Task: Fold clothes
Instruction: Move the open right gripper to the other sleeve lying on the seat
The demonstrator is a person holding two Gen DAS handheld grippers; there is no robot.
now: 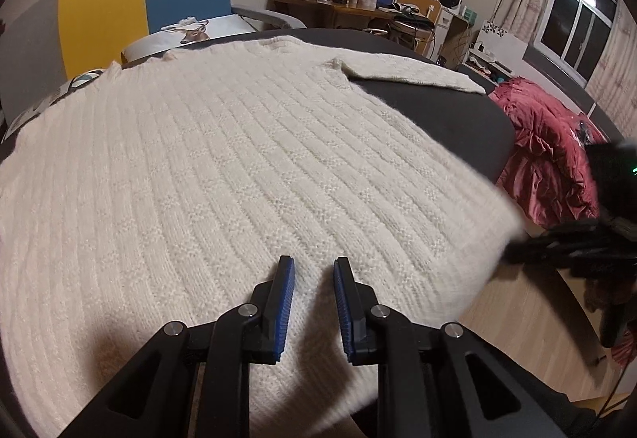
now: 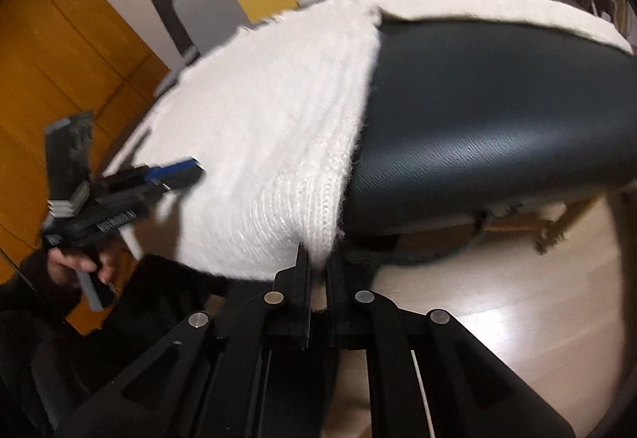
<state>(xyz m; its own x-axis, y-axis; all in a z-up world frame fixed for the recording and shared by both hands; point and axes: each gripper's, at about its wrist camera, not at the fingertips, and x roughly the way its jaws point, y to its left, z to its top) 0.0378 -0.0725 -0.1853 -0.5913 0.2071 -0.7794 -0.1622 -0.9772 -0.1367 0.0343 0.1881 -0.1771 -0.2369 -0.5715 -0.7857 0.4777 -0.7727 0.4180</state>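
Observation:
A cream knit sweater lies spread flat on a dark padded surface, one sleeve stretched out to the far right. My left gripper hovers over the near hem. Its blue pads stand a little apart with flat knit showing between them, so it is open. In the right wrist view this gripper sits at the sweater's left edge. My right gripper is shut on the sweater's near corner, which hangs over the surface's edge. It appears blurred in the left wrist view.
A red garment is heaped at the right end of the surface. A deer-print pillow and a yellow and blue headboard stand behind. A cluttered desk lies beyond. Wooden floor is below, and a hand holds the left gripper.

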